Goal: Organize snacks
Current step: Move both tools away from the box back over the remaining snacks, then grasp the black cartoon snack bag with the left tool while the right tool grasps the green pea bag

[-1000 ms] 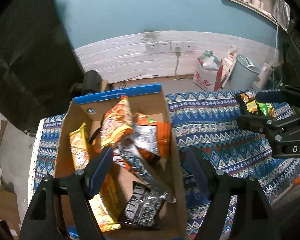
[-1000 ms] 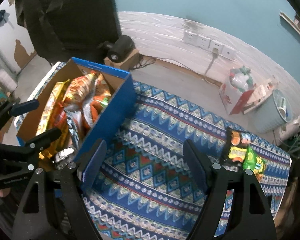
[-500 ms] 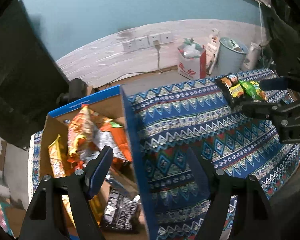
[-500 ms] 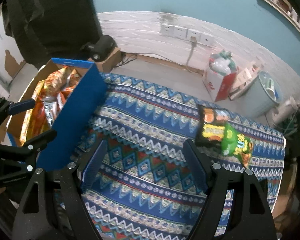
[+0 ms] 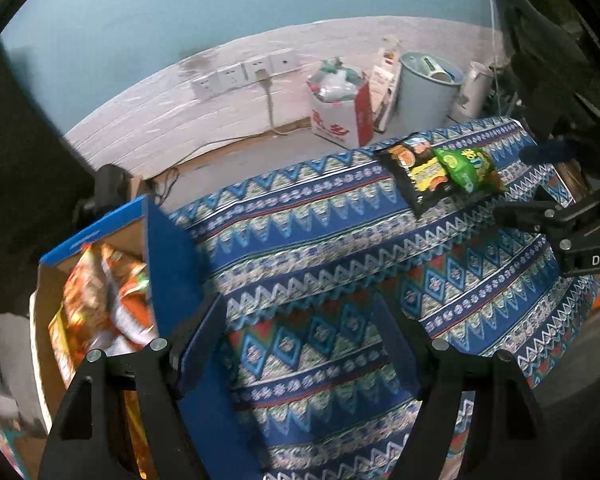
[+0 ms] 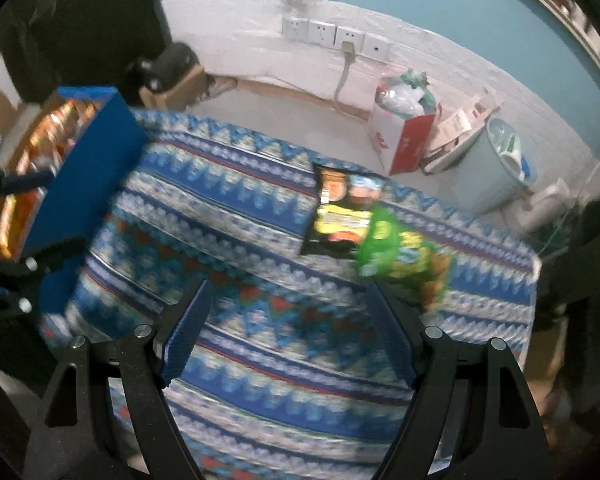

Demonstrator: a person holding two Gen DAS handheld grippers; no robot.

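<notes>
Both grippers are seen over a table covered with a blue patterned cloth. The left gripper is spread wide, nothing caught between its blue pads; only cloth is seen beneath the gap. The right gripper is likewise spread wide and empty (view is motion-blurred, so fine detail cannot be read).

A cardboard box with blue outer walls is placed at the left end of the table. It is filled with snack packets, mostly orange and yellow, packed upright or leaning; exact count cannot be told. The box side is just beside the left gripper's left finger in the left wrist view; contact cannot be judged.

Two packets are left out on the cloth near the far right edge: a black snack bag with yellow and orange print, and a green snack bag overlapping its right edge. Both are lying flat and well apart from the box. In the right wrist view the green bag is seen just beyond the right finger tip, not touched.

Behind the table, a white wall strip with sockets, a red-and-white carton and a pale bin are seen on the floor.
</notes>
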